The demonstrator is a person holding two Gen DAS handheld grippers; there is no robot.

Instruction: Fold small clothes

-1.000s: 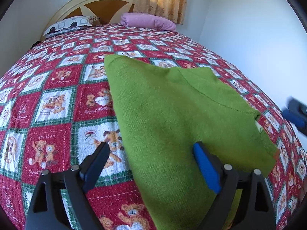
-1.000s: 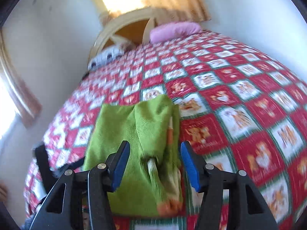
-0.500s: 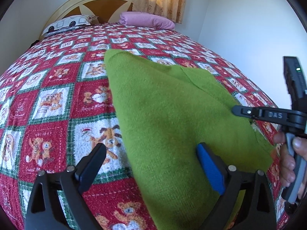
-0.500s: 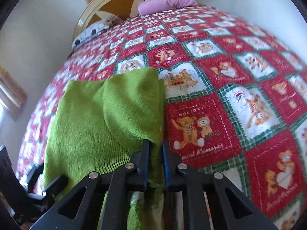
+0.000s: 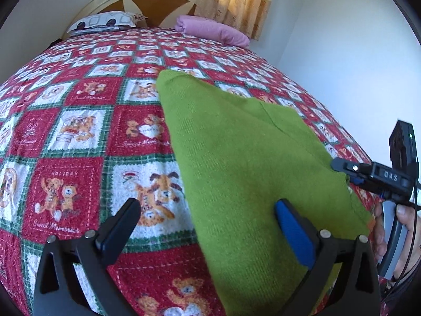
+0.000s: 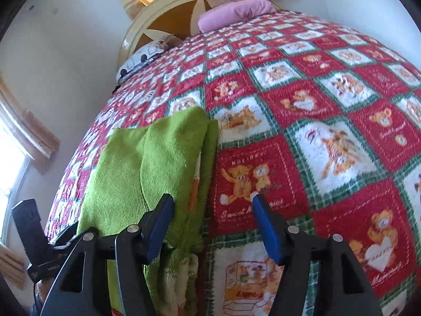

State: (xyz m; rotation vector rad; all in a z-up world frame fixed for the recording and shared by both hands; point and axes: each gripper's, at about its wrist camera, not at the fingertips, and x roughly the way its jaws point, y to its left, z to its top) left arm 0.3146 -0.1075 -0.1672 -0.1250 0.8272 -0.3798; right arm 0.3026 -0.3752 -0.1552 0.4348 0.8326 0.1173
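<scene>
Green knitted cloth, a small garment, lay folded on the red, white and green teddy-bear quilt of the bed, filling the centre and lower right of the left wrist view and the lower left of the right wrist view. The left gripper stood at the bottom of its frame with its fingers wide apart and nothing clamped: the black one over the quilt, the blue one over the garment's near part. The right gripper had just been opening; its fingers straddled the garment's right-hand folded edge without pressing it, the cloth lying between and below them. A pink pillow and a patterned white pillow sat at the cream headboard, well apart from the work.

A fold along the garment's side looked just laid down and released, so the step in hand was probably letting go. Next, both grippers would likely need fresh holds on the near edge or corners to carry another fold across, keeping the layers from sliding apart.
</scene>
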